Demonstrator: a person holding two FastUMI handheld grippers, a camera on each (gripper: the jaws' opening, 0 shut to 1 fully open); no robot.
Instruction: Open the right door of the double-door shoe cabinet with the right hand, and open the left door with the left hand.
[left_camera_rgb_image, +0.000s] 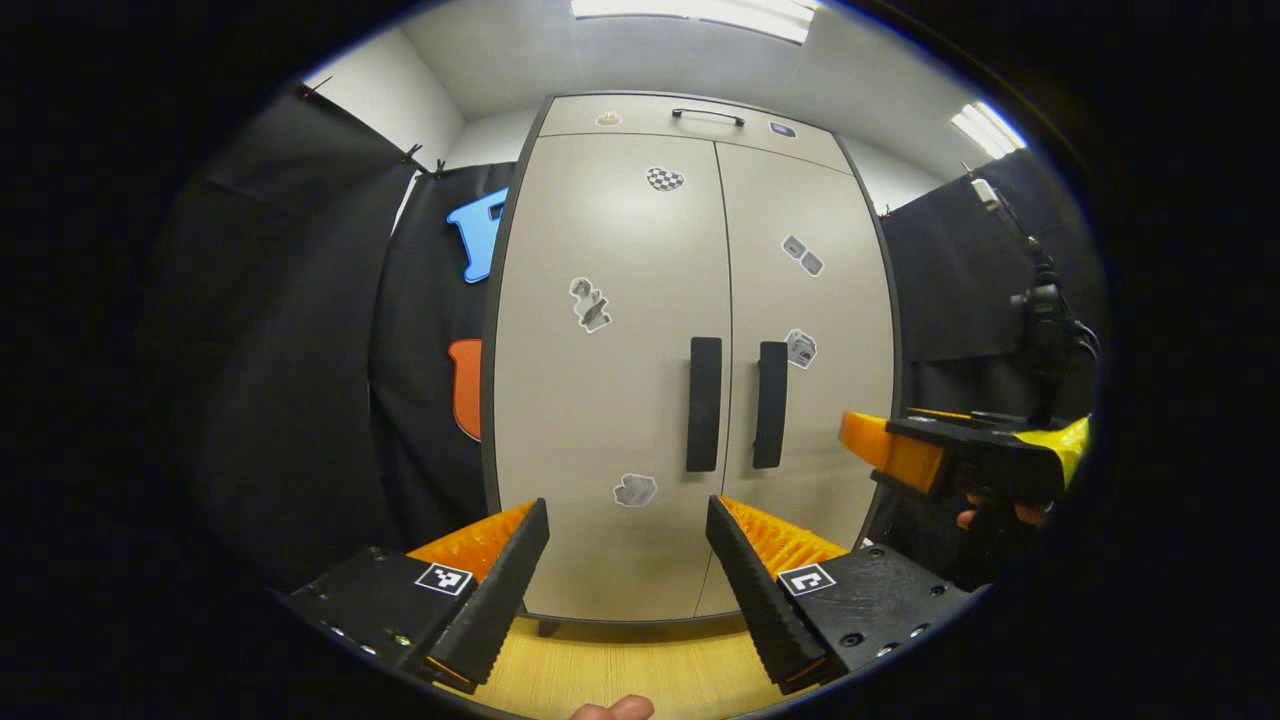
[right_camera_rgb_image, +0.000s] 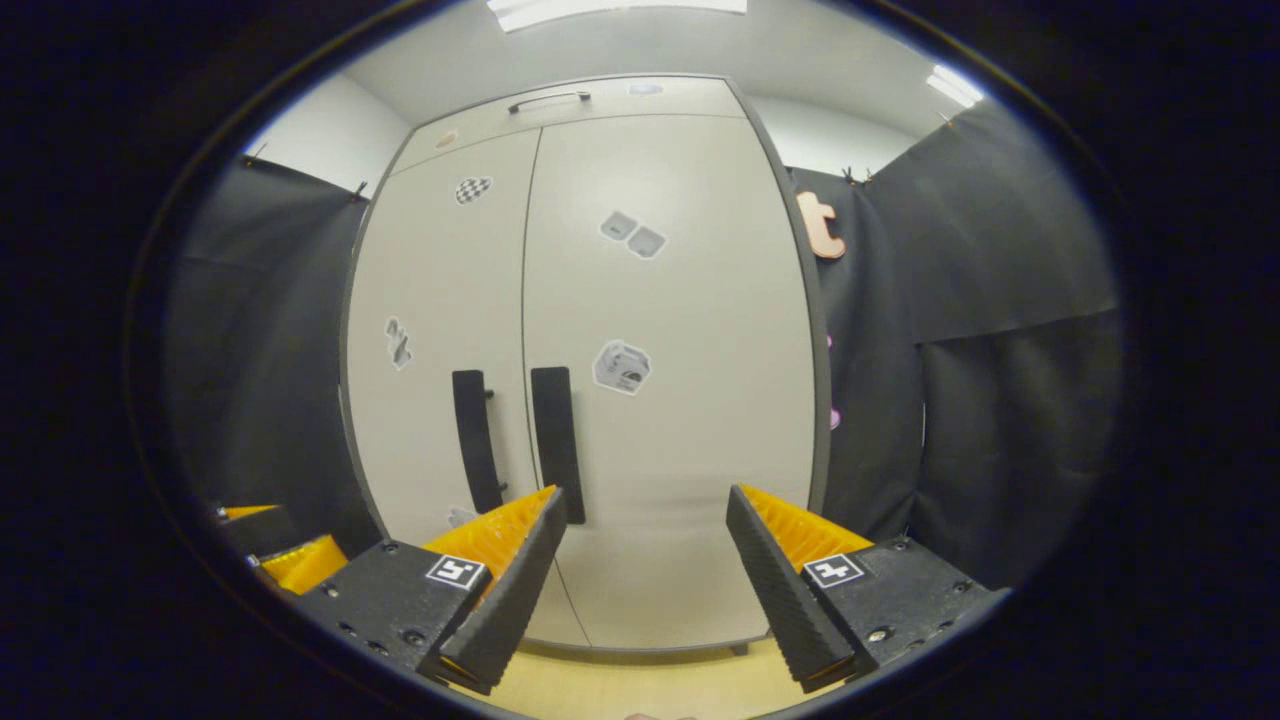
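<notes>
The beige shoe cabinet (left_camera_rgb_image: 690, 300) stands ahead with both doors closed. Its left door (left_camera_rgb_image: 600, 400) and right door (left_camera_rgb_image: 810, 430) each carry a black vertical handle, the left handle (left_camera_rgb_image: 704, 404) and the right handle (left_camera_rgb_image: 769, 404), side by side at the middle seam. My left gripper (left_camera_rgb_image: 628, 515) is open, short of the doors and just below the handles. The right gripper (left_camera_rgb_image: 900, 450) hangs at the right, held by a hand. In the right gripper view, my right gripper (right_camera_rgb_image: 646, 505) is open before the right door (right_camera_rgb_image: 680, 400), its left finger beside the right handle (right_camera_rgb_image: 557, 442); the left handle (right_camera_rgb_image: 476, 438) lies further left.
A drawer front with a thin black handle (left_camera_rgb_image: 708, 115) tops the cabinet. Small stickers dot the doors. Black cloth walls flank both sides, and a camera on a stand (left_camera_rgb_image: 1040, 300) is at the right. Light wooden floor (left_camera_rgb_image: 620, 670) runs beneath the cabinet.
</notes>
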